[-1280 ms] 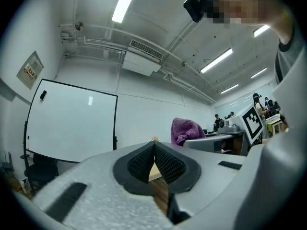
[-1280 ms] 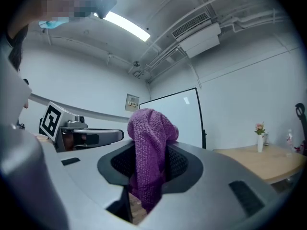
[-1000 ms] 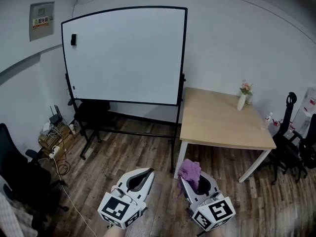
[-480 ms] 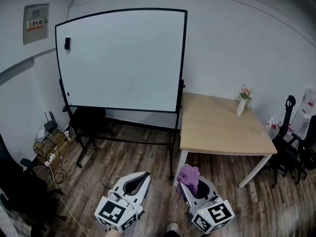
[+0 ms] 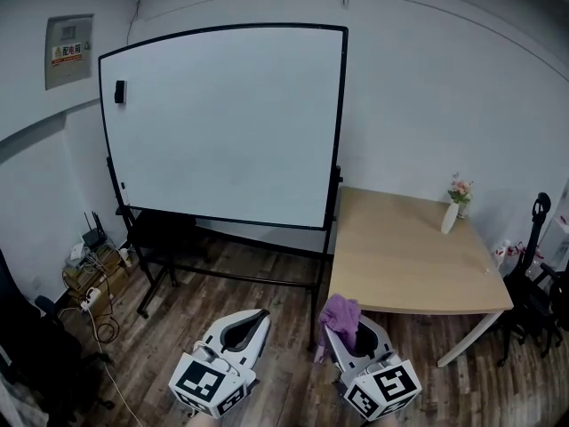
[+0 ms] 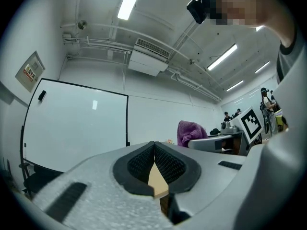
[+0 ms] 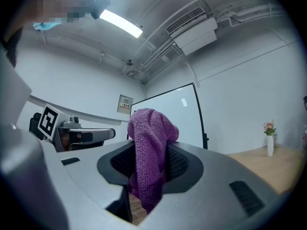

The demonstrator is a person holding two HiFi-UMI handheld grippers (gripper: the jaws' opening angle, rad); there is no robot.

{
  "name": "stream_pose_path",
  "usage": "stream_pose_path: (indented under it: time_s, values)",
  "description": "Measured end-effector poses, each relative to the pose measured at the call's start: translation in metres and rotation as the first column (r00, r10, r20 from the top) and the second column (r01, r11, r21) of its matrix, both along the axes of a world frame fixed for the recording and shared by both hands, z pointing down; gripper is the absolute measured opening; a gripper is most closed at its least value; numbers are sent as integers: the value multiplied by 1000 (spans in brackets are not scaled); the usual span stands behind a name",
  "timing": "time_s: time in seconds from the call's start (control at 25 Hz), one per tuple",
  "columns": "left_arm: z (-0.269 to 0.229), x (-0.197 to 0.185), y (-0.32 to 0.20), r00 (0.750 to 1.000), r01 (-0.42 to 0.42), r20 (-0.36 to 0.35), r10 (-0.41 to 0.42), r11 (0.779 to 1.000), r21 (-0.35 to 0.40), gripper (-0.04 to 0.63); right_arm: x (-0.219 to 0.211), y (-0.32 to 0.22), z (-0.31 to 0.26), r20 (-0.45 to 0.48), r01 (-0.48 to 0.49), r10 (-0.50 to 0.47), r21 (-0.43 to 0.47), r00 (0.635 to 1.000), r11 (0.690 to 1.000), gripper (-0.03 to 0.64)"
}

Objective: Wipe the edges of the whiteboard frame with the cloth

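A whiteboard [image 5: 222, 123] with a thin black frame [image 5: 338, 132] stands on a black rolling stand against the far wall; it also shows in the left gripper view as the whiteboard [image 6: 72, 128] and behind the cloth as the whiteboard [image 7: 184, 116]. My right gripper [image 5: 345, 326] is shut on a purple cloth [image 5: 340, 314], which bunches up above the jaws as the cloth [image 7: 149, 147]. My left gripper [image 5: 251, 320] is shut with nothing in it, its pads meeting [image 6: 154, 159]. Both grippers hang low in front of me, well short of the board.
A light wooden table [image 5: 400, 256] stands right of the board, with a small vase of flowers [image 5: 455, 205] at its far edge. Black office chairs [image 5: 533, 283] sit at far right, another chair [image 5: 36, 345] at lower left. Cables and a router [image 5: 93, 265] lie by the left wall.
The head view has tilted up and shifted, so the board and table sit further right in the frame. Both grippers keep their places, the cloth still held in the right one.
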State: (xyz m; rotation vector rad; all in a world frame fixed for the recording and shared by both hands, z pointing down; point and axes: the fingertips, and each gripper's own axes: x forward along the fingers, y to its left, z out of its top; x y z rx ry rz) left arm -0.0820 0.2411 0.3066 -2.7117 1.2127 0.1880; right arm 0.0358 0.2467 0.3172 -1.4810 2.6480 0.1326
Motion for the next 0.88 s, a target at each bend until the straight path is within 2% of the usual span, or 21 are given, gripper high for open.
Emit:
stream_pose_path:
  time_s: [0.4, 0.68, 0.88]
  values:
    - [-4, 47, -77, 1000, 13, -9, -13, 1000, 21, 17, 43, -80, -6, -16, 25, -24, 23, 1000, 999, 138]
    - [7, 54, -115, 1000, 6, -3, -6, 1000, -1, 17, 51, -116, 8, -12, 12, -12, -5, 1000, 1000, 138]
    - [12, 45, -159, 1000, -10, -10, 10, 1000, -7, 17, 46, -154, 12, -11, -23, 23, -15, 1000, 1000, 138]
